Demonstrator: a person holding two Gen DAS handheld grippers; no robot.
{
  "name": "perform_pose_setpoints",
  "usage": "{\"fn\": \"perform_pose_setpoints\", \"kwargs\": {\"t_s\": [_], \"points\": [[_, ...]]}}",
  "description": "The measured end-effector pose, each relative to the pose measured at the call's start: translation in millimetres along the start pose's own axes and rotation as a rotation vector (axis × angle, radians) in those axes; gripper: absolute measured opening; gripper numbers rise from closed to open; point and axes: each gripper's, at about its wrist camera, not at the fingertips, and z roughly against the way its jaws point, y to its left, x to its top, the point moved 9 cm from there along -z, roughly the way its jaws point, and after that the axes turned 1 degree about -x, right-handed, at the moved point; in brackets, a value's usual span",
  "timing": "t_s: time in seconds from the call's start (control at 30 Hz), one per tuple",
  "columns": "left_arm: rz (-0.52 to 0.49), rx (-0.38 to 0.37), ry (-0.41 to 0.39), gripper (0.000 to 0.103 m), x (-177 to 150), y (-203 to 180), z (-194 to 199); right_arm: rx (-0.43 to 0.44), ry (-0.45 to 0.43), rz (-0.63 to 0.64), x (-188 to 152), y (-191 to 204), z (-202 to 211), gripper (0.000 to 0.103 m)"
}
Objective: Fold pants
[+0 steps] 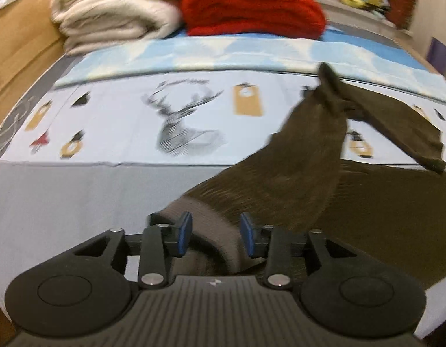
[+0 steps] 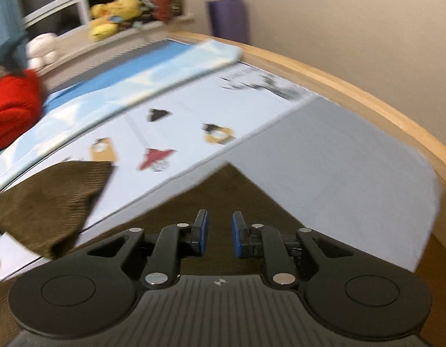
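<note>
Just pants [image 1: 280, 179] (brown) between left gripper [image 1: 215, 235] pads

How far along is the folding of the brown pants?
Little looks done: the brown pants lie spread on the bed sheet, one leg raised mid-fold. The waistband sits between the pads of the left gripper; the right gripper holds nothing. Folding flat remains.

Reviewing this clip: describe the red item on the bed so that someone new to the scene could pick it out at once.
Look to the far end of the bed, past the sheet printed with a stag. Two folded bundles lie side by side there. The red blanket is the right-hand one in the left wrist view, bright and fuzzy beside the cream blanket.
</note>
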Motion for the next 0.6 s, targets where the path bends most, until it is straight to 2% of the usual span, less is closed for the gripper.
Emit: {"fn": "perform_pose_setpoints", "kwargs": {"t_s": [0.07, 0.1, 0.13, 0.2, 0.37, 0.57, 0.6], "points": [[-0.058, -0.033, 0.008, 0.059, -0.7, -23.6, -3.1, 0.021, -0.007, 0.025, 1.9, 13.8, 1.4, 0.019], [-0.082, -0.060, 0.032, 0.073, -3.5, -35.5, -9.0, 0.034, -0.006, 0.029, 1.3, 20.5, 2.4, 0.019], [-0.110, -0.078, 0.058, 0.080, -7.2, -46.8, -13.3, 0.048, -0.004, 0.027, 1.0, 27.3, 3.5, 0.019], [-0.207, -0.052, 0.088, 0.080, -14.4, -68.7, -22.3, 0.076, 0.001, 0.015, 2.4, 40.1, 5.2, 0.019], [-0.449, 0.083, 0.129, 0.080, -31.4, -95.5, -48.6, 0.122, 0.008, -0.001, 4.0, 72.9, 7.2, 0.023], [-0.591, 0.205, 0.167, 0.079, -35.6, -91.4, -81.9, 0.161, 0.025, 0.030, -2.5, 113.4, 9.3, 0.023], [-0.612, 0.228, 0.172, 0.073, -34.9, -88.9, -85.7, 0.165, 0.028, 0.038, -3.8, 119.8, 9.1, 0.023]]}}
